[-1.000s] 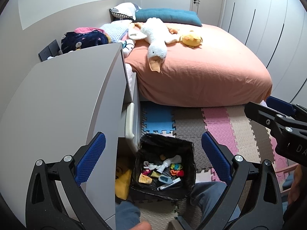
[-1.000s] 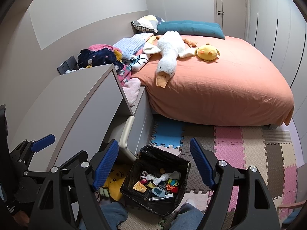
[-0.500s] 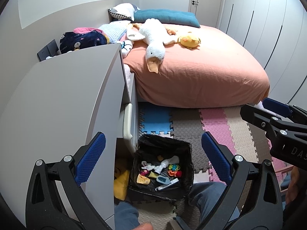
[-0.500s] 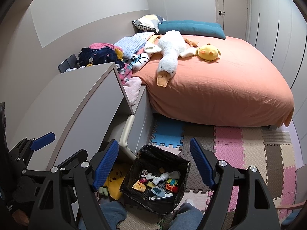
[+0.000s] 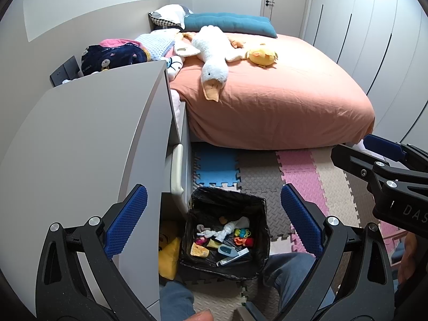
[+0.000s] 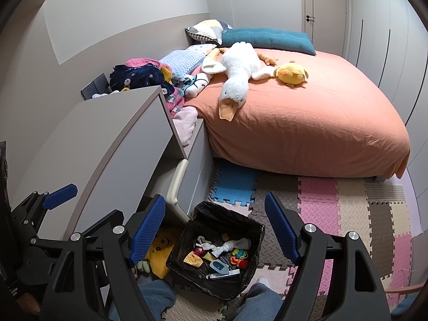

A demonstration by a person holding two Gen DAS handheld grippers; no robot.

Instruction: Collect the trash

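A black-lined trash bin (image 5: 227, 198) stands on the foam floor mat beside the grey desk; it also shows in the right wrist view (image 6: 227, 214). It holds several small items: a white knotted cloth (image 5: 232, 227), a yellow piece (image 5: 199, 251), colourful bits and a grey-blue object. My left gripper (image 5: 214, 219) is open and empty, high above the bin. My right gripper (image 6: 214, 227) is open and empty too, also above the bin. The right gripper shows at the right edge of the left wrist view (image 5: 388, 165).
A grey desk (image 5: 80, 139) stands at the left with an open drawer (image 5: 178, 168). A yellow plush (image 6: 160, 254) lies under it. A bed (image 5: 267, 99) with an orange cover carries a white goose plush (image 5: 214, 53). Wardrobes (image 5: 374, 26) line the right. The person's knees (image 5: 289, 267) are by the bin.
Both views have drifted slightly: the scene has shifted a little, as if both grippers rose or tilted. Both grippers stay open and empty.
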